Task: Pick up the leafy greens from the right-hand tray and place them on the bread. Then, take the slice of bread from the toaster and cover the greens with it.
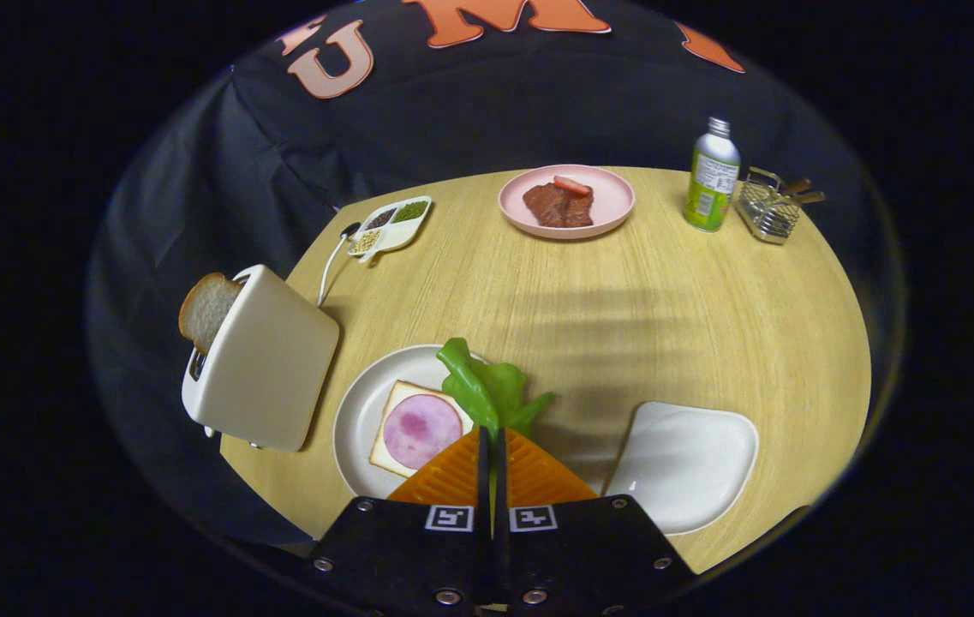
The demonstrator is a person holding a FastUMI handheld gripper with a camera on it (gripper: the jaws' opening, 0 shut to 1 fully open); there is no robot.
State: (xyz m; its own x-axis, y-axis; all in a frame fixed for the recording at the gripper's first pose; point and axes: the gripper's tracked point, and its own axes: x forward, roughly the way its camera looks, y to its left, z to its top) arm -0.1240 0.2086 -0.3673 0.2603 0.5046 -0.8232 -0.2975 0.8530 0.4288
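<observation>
Gripper [491, 437] squeezing leafy greens [487, 386], held over plate [358, 411] near table's front edge, beside bread [397, 424]. Could drop off bread if let go too soon.

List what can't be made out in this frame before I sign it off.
- Near edge of the bread and its plate: hidden behind the hand-held gripper, gripper view.
- Stem end of the leafy greens: pinched between the closed fingers.
- Second slice: lower half hidden inside the toaster.
- Fillings of the compartment dish: too small to identify.
- Contents of the wire basket: too small.
</observation>
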